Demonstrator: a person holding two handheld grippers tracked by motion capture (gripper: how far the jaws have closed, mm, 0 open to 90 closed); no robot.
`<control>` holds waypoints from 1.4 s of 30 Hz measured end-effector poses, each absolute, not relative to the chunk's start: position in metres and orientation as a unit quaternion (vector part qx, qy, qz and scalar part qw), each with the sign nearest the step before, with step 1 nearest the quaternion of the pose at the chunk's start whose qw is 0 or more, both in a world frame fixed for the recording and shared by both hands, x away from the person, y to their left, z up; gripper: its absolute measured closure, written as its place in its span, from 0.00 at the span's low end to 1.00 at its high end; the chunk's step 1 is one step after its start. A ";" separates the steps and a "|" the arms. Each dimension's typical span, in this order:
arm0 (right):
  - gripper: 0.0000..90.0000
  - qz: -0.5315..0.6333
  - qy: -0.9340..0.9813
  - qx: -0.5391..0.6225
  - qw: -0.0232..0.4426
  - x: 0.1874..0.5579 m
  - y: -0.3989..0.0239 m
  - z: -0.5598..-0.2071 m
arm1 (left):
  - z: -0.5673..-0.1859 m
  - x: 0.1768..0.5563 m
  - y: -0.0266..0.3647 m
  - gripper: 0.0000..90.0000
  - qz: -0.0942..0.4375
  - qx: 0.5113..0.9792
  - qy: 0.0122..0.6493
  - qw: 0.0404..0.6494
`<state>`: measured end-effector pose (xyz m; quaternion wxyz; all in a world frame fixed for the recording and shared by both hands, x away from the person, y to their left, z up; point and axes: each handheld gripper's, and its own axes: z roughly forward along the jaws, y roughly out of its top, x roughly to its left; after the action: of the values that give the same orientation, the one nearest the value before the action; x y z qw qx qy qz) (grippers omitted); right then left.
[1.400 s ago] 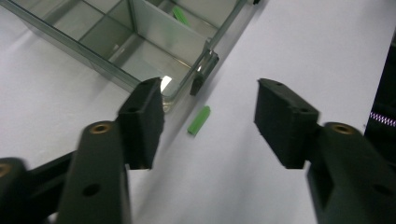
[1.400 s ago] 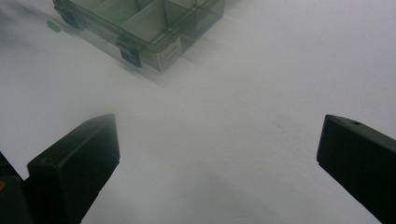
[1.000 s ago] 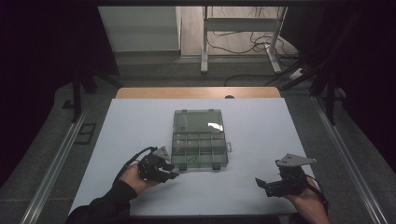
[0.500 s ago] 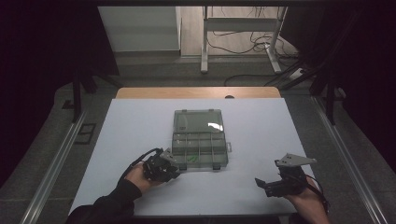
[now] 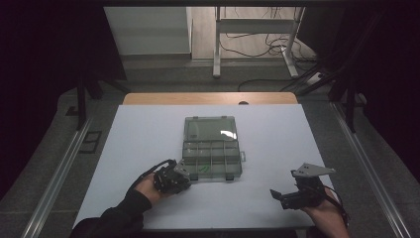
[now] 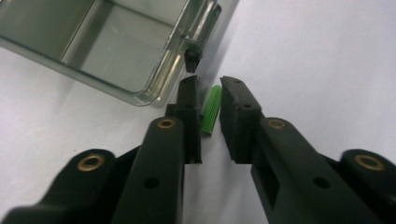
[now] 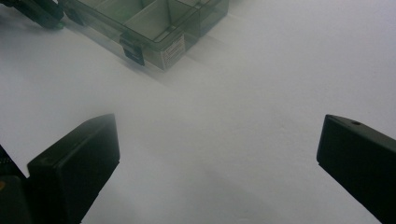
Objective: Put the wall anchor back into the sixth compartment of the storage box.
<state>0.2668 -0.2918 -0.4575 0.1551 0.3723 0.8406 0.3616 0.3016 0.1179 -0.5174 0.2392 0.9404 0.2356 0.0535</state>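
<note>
A small green plastic plug (image 6: 210, 111) lies on the white table just off the corner of a clear compartment box (image 6: 116, 51). My left gripper (image 6: 210, 83) straddles the plug. Its jaws have just been closing and stand a narrow gap apart, with the plug slanted between the pads and not clearly squeezed. In the high view the left gripper (image 5: 188, 177) is at the front left corner of the box (image 5: 212, 157), whose lid (image 5: 210, 128) lies open at the back. My right gripper (image 5: 277, 197) rests near the table's front right, its jaws wide apart with nothing between them (image 7: 217, 149).
The white table (image 5: 277, 134) has bare room on both sides of the box. A black latch (image 7: 132, 48) sticks out of the box's front wall. Beyond the far edge are a metal stand (image 5: 252, 29) and floor cables (image 5: 247, 49).
My left hand has slid a little to the right, up to the box's front left corner. The right hand and the box have not moved.
</note>
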 end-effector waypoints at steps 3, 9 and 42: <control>0.00 0.361 0.841 0.372 0.155 0.267 -0.292 -0.458 | -0.517 0.302 0.117 0.92 0.046 0.940 0.238 0.239; 0.00 0.361 0.841 0.372 0.155 0.267 -0.292 -0.458 | -0.515 0.303 0.117 0.94 0.027 0.940 0.245 0.237; 0.00 0.376 0.832 0.378 0.150 0.263 -0.293 -0.450 | -0.480 0.296 0.125 0.94 0.023 0.904 0.281 0.323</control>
<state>0.2633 -0.2926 -0.4500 0.1504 0.3781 0.8324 0.3762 0.2957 0.1255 -0.4801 0.3226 0.9036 0.2809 0.0232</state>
